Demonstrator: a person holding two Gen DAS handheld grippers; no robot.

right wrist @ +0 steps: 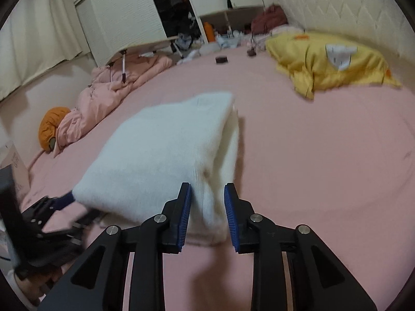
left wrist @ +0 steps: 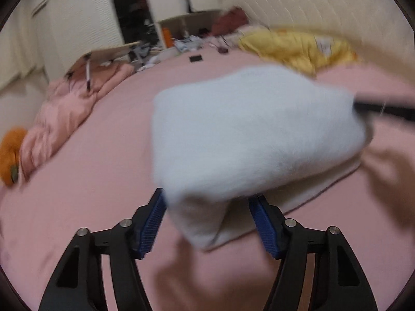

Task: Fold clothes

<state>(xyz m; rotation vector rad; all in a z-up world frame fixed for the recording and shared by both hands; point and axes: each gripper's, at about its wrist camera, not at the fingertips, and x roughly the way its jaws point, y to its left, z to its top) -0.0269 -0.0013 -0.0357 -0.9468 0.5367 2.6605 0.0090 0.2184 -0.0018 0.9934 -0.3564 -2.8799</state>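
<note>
A white fluffy garment, already doubled over into a thick bundle, lies on the pink bed, near the middle of the sheet and well apart from the yellow quilt at about two o'clock by the headboard.

The right tongs stand partly open at six o'clock in their own view, with the near corner of the garment between the blue pads; the cloth brushes the left-side pad but is not pinched, so I read this as a let-go.

The left tongs are open wider, straddling the garment's other near corner at six o'clock in the left view, with no squeeze visible. Both views are blurred.

The step in hand seems to be laying down the folded half and freeing the corners.

Next, both tongs would need to back clear without dragging the top layer, then either press the bundle flat or take one end for another fold.
</note>
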